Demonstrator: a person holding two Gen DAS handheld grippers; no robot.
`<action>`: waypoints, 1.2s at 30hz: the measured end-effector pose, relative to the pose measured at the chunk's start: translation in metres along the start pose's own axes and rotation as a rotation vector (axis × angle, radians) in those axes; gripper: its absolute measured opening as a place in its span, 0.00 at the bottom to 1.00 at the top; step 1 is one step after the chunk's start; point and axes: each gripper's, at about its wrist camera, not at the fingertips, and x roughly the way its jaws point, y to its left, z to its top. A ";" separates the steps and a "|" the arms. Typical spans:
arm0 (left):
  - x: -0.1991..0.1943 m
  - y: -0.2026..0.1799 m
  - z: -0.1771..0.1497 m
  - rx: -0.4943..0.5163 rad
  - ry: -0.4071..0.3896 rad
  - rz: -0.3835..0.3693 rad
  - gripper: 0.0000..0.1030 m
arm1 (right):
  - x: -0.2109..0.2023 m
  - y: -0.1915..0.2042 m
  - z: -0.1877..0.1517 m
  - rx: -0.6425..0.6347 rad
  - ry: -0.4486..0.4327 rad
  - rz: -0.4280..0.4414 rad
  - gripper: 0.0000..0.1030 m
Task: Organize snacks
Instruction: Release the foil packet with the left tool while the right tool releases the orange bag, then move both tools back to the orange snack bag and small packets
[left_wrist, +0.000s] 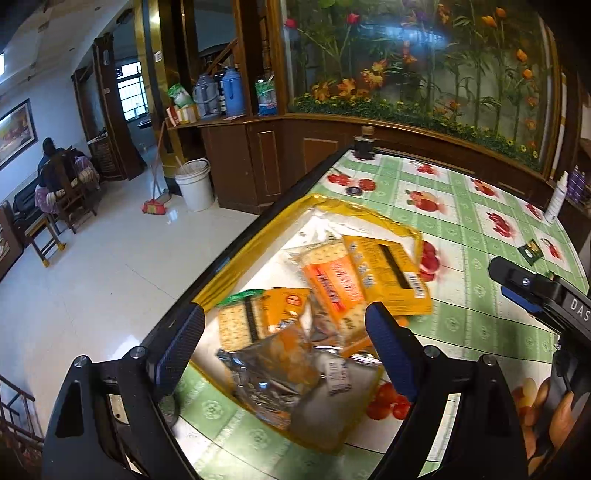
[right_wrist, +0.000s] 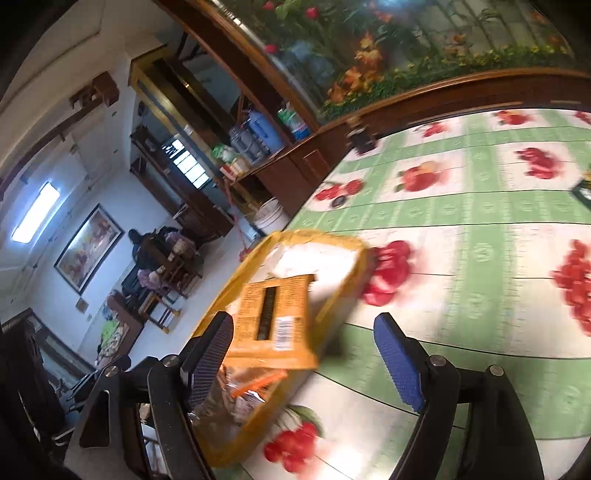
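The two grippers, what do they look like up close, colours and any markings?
Both are black. The left gripper and the right gripper each have two angular arms with round silver bolts, ending in flat fingers with textured blue pads. In the left wrist view, the right gripper's body shows white letters "DAS" and a blue part.

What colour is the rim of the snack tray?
Yellow rim on the white-bottomed snack tray, clearest in the left wrist view.

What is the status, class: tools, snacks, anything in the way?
Left tool open, empty, over the yellow tray. Right tool open, empty. Snack packets piled in tray. One small green packet out on the tablecloth.
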 end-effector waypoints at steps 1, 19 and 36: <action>-0.001 -0.005 0.000 0.009 0.001 -0.009 0.87 | -0.009 -0.009 0.000 0.015 -0.008 -0.012 0.78; -0.010 -0.119 -0.020 0.214 0.096 -0.220 0.87 | -0.131 -0.129 -0.022 0.053 -0.084 -0.342 0.79; 0.039 -0.264 0.030 0.374 0.174 -0.416 0.87 | -0.135 -0.229 0.036 0.117 -0.077 -0.478 0.82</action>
